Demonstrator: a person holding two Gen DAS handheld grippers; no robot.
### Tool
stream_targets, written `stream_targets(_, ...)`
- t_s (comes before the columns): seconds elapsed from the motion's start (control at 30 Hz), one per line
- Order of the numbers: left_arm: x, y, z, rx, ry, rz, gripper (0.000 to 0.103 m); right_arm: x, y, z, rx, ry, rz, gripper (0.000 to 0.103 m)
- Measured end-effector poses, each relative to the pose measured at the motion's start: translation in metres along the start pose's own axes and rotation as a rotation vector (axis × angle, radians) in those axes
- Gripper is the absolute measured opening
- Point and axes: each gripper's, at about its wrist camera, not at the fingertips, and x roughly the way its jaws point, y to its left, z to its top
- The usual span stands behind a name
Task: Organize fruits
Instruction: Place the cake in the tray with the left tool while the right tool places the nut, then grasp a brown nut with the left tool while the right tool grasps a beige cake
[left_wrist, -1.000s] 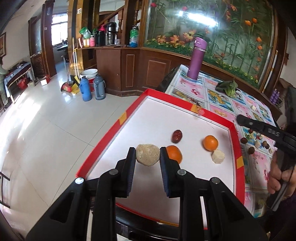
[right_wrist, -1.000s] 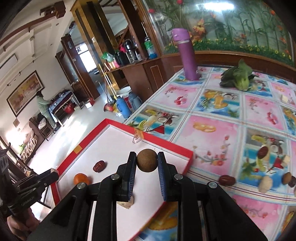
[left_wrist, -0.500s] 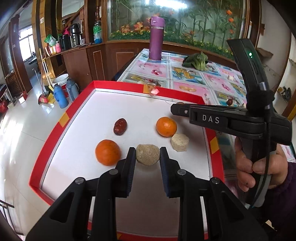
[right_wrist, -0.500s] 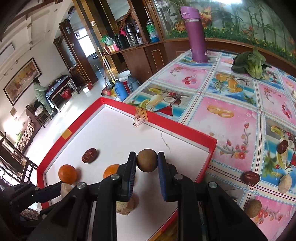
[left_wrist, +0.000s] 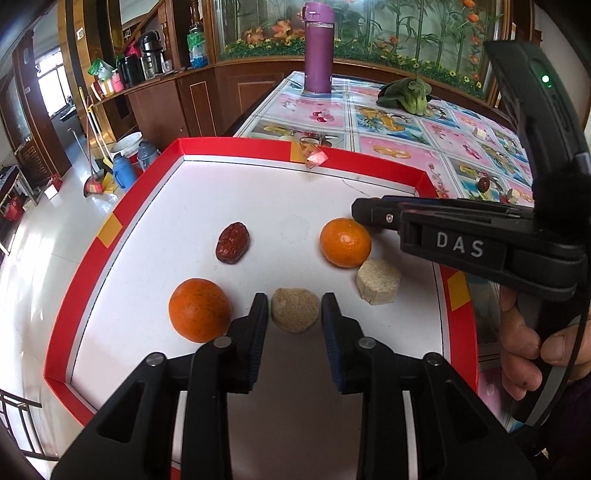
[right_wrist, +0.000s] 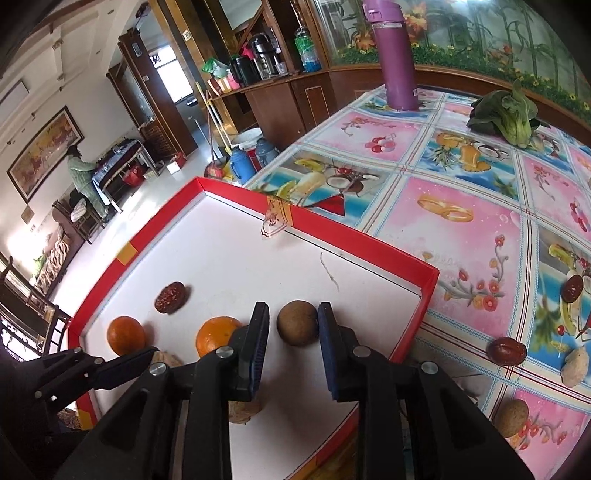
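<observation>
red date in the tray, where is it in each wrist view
Left wrist: the red date lies on the tray's white floor, left of centre, above the near orange.
Right wrist: the same date sits lower left, above the two oranges.
Shared landmark: the purple bottle stands on the table beyond the tray in both views.

In the tray (left_wrist: 79, 280) lay two oranges (left_wrist: 200, 309) (left_wrist: 345, 242), one red date (left_wrist: 232, 242), two pale chunks (left_wrist: 295, 309) (left_wrist: 378, 281) and one brown round fruit (right_wrist: 297, 322). Two dates (right_wrist: 506, 351) (right_wrist: 573, 288) sat on the tablecloth (right_wrist: 461, 236).

Fruits (left_wrist: 345, 242) inside tray (left_wrist: 236, 146)
</observation>
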Motion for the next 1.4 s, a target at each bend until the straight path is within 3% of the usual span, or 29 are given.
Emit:
stream_targets(0.03, 0.000, -0.001, 0.000, 0.000, 0.002, 0.010, 0.044, -0.004, -0.001, 0.001, 0.007, -0.010, 0.009, 0.037)
stream_targets(0.1, -0.002, -0.002, 0.000, -0.002, -0.001, 0.013, 0.054, -0.011, -0.005, 0.002, 0.028, -0.042, 0.023, 0.043)
stream_targets(0.33, -0.033, -0.007, 0.002, 0.008, -0.066, 0.042, 0.054, -0.057, -0.039, 0.005, 0.115, -0.158, 0.047, 0.043)
stream_targets(0.67, -0.054, -0.072, -0.006, 0.143, -0.084, -0.075, 0.056, -0.136, -0.153, -0.035, 0.286, -0.260, -0.113, 0.043)
stream_targets(0.9, -0.049, -0.119, -0.011, 0.197, -0.031, -0.187, 0.056, -0.186, -0.216, -0.063, 0.364, -0.314, -0.237, 0.043)
stream_targets(1.03, -0.042, -0.136, -0.011, 0.200, 0.006, -0.226, 0.056, -0.198, -0.241, -0.072, 0.411, -0.310, -0.259, 0.043)
stream_targets(1.4, -0.008, -0.156, 0.012, 0.195, 0.036, -0.228, 0.056, -0.178, -0.244, -0.078, 0.369, -0.167, -0.337, 0.043)
